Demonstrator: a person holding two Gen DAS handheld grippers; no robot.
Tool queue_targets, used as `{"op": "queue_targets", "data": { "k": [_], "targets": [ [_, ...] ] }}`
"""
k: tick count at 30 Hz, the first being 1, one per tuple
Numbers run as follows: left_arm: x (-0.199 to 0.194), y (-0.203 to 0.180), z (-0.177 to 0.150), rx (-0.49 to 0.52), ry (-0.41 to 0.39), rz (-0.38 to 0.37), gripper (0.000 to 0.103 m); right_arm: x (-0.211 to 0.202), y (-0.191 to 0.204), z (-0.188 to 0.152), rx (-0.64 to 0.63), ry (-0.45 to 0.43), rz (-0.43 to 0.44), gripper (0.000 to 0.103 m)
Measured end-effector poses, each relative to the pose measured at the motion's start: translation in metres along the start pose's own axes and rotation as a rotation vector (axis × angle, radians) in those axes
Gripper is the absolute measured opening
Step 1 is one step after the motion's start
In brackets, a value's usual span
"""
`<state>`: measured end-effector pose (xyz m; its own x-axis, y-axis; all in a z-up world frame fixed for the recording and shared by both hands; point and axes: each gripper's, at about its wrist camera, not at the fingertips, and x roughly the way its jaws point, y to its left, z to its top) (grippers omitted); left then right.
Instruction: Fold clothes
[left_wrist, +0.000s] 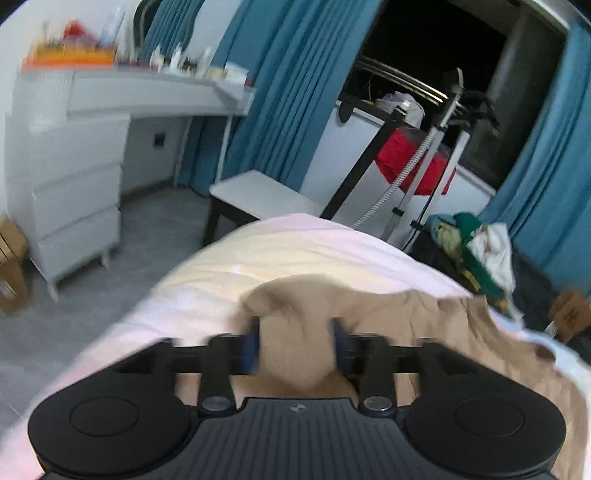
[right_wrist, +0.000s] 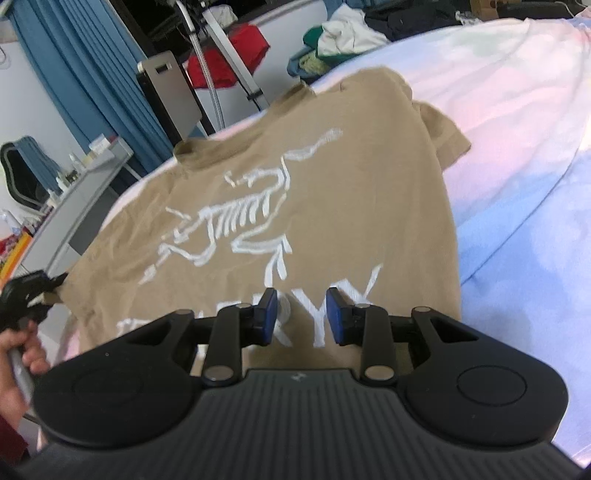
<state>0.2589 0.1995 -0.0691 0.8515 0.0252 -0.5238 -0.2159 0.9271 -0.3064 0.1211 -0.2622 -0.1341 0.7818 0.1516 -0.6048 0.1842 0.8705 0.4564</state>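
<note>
A tan T-shirt (right_wrist: 332, 177) with a white skeleton print lies spread on the pale bed (right_wrist: 517, 110), collar at the far edge. My right gripper (right_wrist: 301, 314) is open just above its near hem, over the white letters. My left gripper (left_wrist: 295, 343) is open, its blue pads on either side of a raised fold of the tan shirt (left_wrist: 424, 317) without pinching it. The left gripper also shows in the right wrist view (right_wrist: 44, 286) at the shirt's left sleeve edge, held by a hand.
A white bench (left_wrist: 266, 199), a white drawer unit (left_wrist: 74, 206) and a desk (left_wrist: 147, 92) stand past the bed (left_wrist: 295, 251). A clothes steamer stand (left_wrist: 424, 177) and a pile of clothes (left_wrist: 476, 243) sit by blue curtains (left_wrist: 295, 92).
</note>
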Motion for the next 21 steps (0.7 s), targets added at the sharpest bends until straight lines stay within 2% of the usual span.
{"op": "queue_targets", "data": {
  "k": [2,4,7,8,12,15,18,21],
  "targets": [
    [-0.031,-0.016,0.0,0.061,-0.019,0.018,0.061,-0.009,0.0,0.005,0.005,-0.03,0.013,0.033],
    [-0.058,-0.035,0.001,0.077,-0.009,-0.023,0.063,-0.02,-0.003,0.011,0.011,-0.07,0.022,0.033],
    [-0.106,-0.061,-0.017,0.096,0.002,-0.09,0.072,-0.036,-0.016,0.023,0.056,-0.126,0.02,0.033],
    [-0.123,-0.069,-0.026,0.109,0.003,-0.107,0.075,-0.041,-0.024,0.029,0.089,-0.142,0.021,0.033],
    [-0.169,-0.095,-0.075,0.142,0.032,-0.167,0.076,-0.045,-0.072,0.062,0.294,-0.178,0.03,0.033],
    [-0.181,-0.107,-0.113,0.137,0.078,-0.192,0.076,-0.026,-0.12,0.077,0.512,-0.146,0.051,0.033],
    [-0.166,-0.115,-0.137,0.162,0.119,-0.192,0.076,0.003,-0.163,0.085,0.687,-0.108,0.062,0.033],
    [-0.146,-0.121,-0.148,0.166,0.156,-0.185,0.076,0.031,-0.17,0.087,0.677,-0.09,0.075,0.033]
  ]
}}
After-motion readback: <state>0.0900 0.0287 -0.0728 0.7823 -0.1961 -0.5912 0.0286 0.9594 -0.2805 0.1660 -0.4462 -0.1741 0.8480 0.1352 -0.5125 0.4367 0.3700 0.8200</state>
